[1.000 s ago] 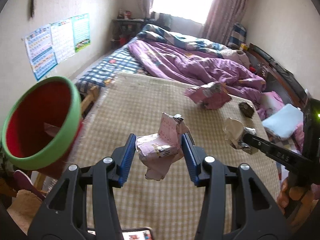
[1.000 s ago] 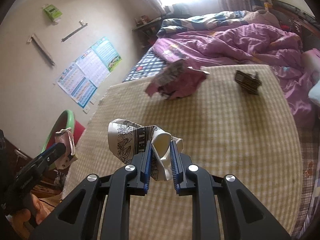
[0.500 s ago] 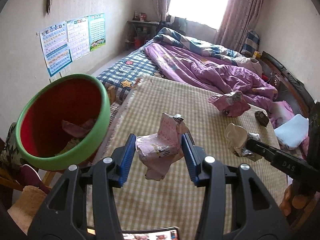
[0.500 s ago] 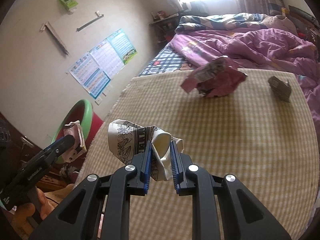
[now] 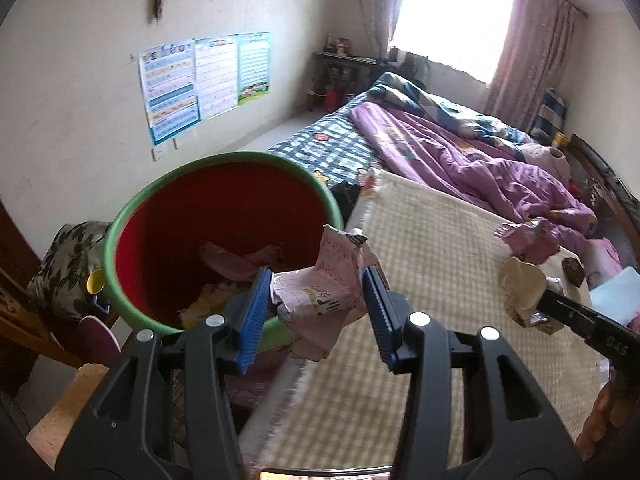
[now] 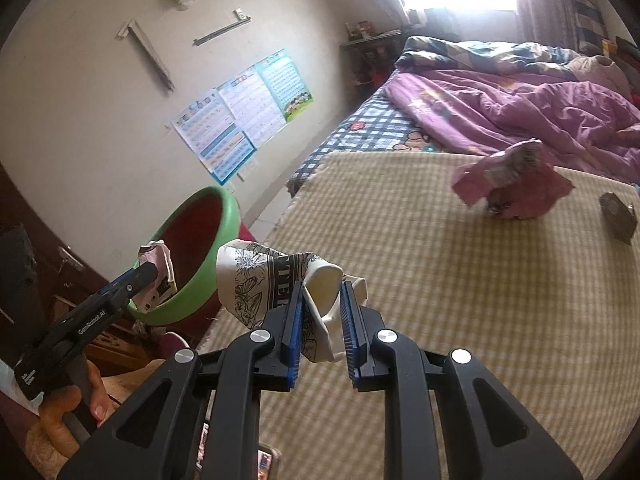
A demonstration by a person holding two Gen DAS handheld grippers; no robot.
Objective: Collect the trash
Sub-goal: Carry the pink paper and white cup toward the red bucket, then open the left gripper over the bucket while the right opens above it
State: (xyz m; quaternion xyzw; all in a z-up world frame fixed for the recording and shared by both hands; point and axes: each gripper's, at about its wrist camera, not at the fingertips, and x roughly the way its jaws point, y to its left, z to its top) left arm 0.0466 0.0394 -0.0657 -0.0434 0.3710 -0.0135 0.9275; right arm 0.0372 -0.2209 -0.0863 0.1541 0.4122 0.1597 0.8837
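My left gripper point(image 5: 316, 300) is shut on a crumpled pink paper wrapper point(image 5: 324, 292), held beside the near rim of a red bin with a green rim point(image 5: 224, 240); it also shows in the right wrist view point(image 6: 156, 276). The bin point(image 6: 200, 248) holds several scraps. My right gripper point(image 6: 320, 320) is shut on a crushed white printed paper cup point(image 6: 280, 284) above the checked mat point(image 6: 440, 272), and the cup shows in the left wrist view point(image 5: 520, 288). A pink crumpled bag point(image 6: 512, 184) and a small dark packet point(image 6: 618, 218) lie on the mat.
A purple quilt point(image 5: 480, 160) covers the bed behind the mat. A patterned cushion point(image 5: 64, 260) and a wooden chair sit left of the bin. Posters point(image 5: 204, 80) hang on the wall.
Both grippers have swung left toward the bin with their trash. The bin now fills the left wrist view's centre, with the pink wrapper at its near rim.
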